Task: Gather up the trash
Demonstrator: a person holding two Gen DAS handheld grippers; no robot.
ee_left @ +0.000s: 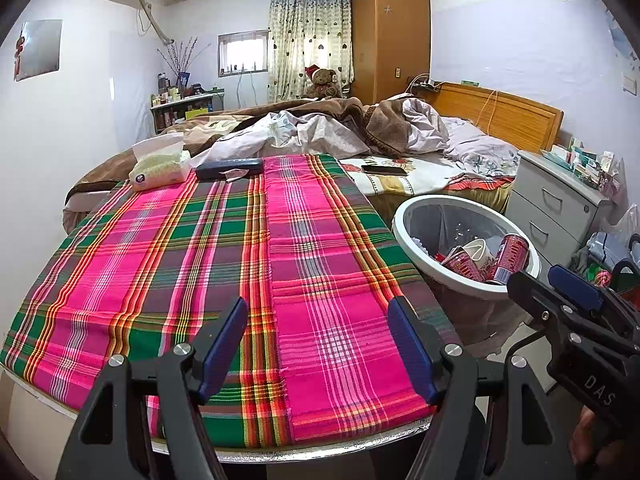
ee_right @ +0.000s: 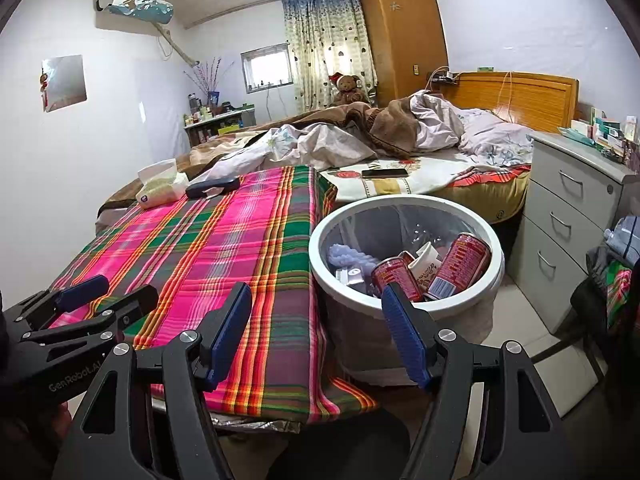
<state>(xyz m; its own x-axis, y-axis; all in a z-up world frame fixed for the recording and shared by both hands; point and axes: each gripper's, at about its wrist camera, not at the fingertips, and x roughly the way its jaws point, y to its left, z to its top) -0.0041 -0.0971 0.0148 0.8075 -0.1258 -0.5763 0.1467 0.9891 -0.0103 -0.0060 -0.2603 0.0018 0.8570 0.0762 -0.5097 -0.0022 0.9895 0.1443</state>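
Your left gripper (ee_left: 318,344) sits low centre in the left wrist view, jaws apart, nothing between them, above the plaid cloth (ee_left: 224,264) on the table. Your right gripper (ee_right: 316,332) is low centre in its own view, jaws also apart and empty, straddling the cloth's right edge and the near rim of the trash bin (ee_right: 496,256).

The bin is white-rimmed with a clear liner, right of the table, lower right of the left wrist frame (ee_left: 404,236). Inside it: two red cans (ee_right: 460,264), a crumpled paper cup (ee_right: 426,264) between them, and a pale blue lumpy item (ee_right: 348,258) at the left.

At the cloth's far end, upper left: a tissue pack (ee_left: 160,168) with a dark blue case (ee_left: 228,168) just beside it. A phone (ee_left: 384,170) lies on the bed behind, apart from both.
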